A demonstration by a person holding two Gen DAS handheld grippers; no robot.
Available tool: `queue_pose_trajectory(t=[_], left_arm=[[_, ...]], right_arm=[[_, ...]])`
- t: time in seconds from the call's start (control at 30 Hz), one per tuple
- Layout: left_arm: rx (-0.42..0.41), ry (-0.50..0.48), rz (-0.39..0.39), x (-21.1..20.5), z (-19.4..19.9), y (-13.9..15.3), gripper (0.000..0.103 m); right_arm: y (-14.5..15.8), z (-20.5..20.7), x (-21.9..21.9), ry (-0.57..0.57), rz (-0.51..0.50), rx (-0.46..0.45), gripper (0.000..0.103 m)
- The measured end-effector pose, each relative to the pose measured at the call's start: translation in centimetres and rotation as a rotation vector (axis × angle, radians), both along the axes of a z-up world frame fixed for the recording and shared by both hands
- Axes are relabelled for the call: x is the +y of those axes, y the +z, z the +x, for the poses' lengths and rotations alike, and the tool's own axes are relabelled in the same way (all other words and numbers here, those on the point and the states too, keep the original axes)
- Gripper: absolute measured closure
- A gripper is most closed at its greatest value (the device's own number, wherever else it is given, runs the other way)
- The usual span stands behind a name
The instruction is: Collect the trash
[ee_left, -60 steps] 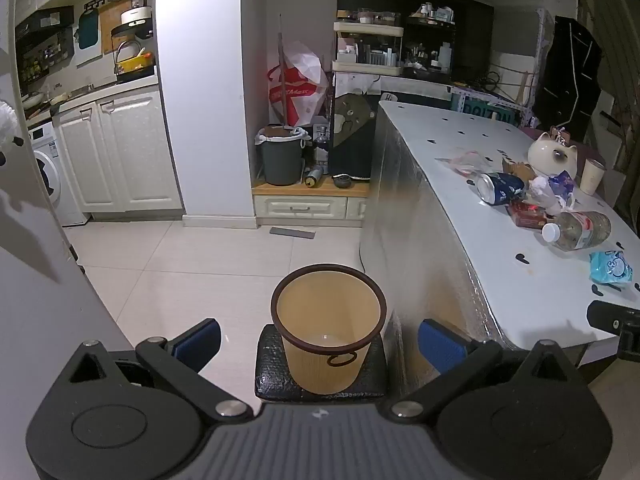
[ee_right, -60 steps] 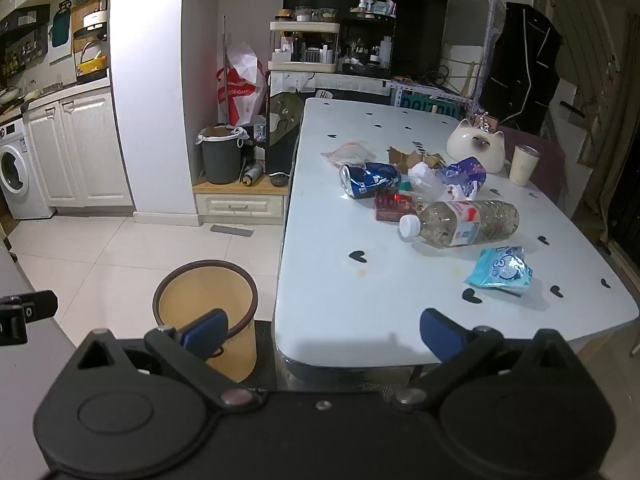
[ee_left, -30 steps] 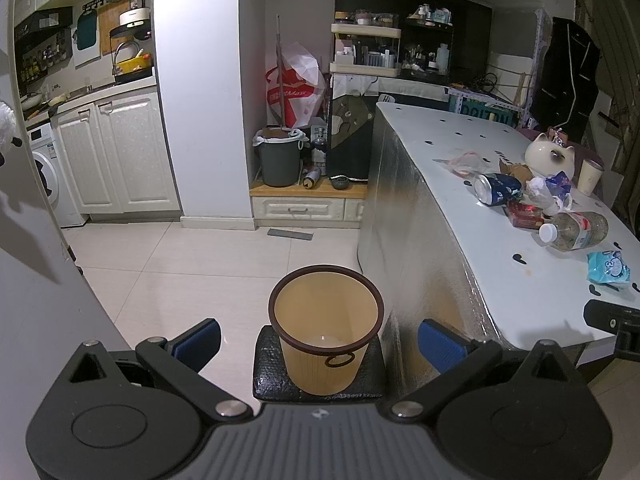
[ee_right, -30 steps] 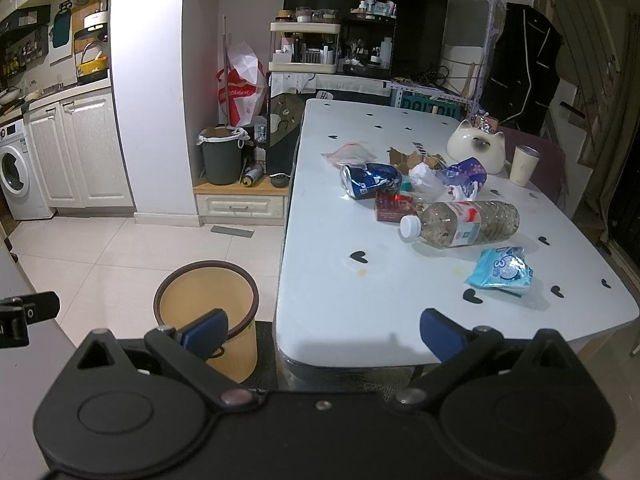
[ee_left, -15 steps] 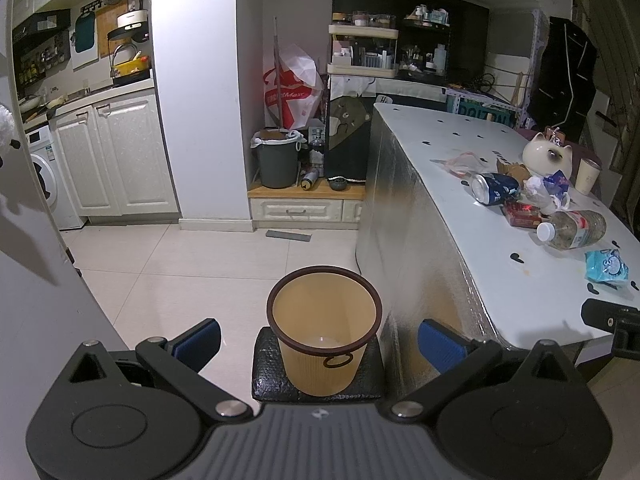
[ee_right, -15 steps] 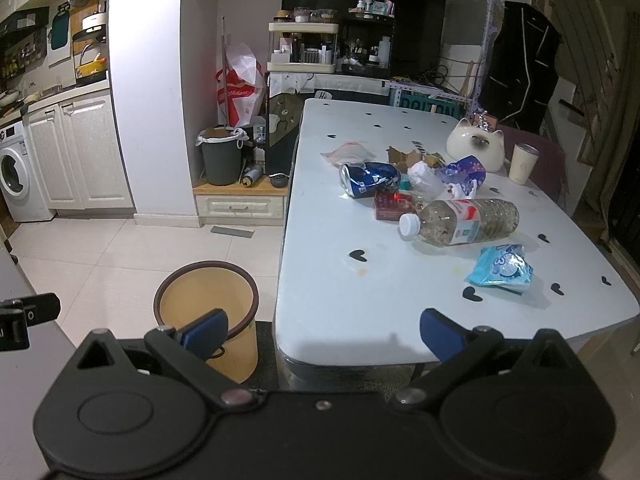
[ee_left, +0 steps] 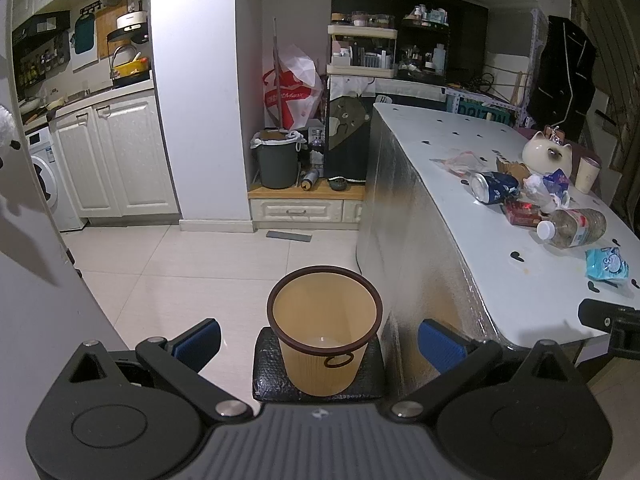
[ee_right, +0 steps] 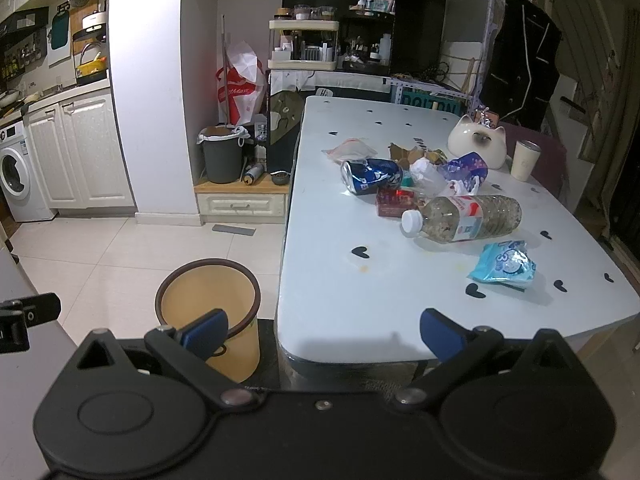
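Bare near end of table (ee_right: 360, 296), litter cluster (ee_right: 420, 184) mid-table, open-topped bin (ee_left: 324, 332) beside table edge

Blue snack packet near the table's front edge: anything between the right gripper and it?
Nothing visible. Only bare white tabletop lies between the open right gripper and the crinkled blue snack packet. The clear plastic bottle lies on its side just beyond the packet, apart from it, not in the path.

Tan bin (ee_left: 323, 344), heart-dotted white table (ee_right: 344, 280), blue fingers (ee_right: 438, 334)
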State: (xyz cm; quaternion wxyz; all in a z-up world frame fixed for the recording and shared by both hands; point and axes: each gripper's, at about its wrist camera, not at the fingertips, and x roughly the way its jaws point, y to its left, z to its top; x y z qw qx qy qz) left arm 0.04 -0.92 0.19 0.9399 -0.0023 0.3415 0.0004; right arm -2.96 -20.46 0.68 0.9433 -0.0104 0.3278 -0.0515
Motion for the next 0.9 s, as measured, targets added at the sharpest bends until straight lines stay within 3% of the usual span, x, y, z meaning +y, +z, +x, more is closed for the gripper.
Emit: queue_pose_trajectory(t=[0.9], left_arm=[[-0.006,-0.003,0.001,0.23,-0.55,-0.10,0.000]], right_arm=[[0.00,-0.08,0.13,0.000,0.001,-0.002,0.000]])
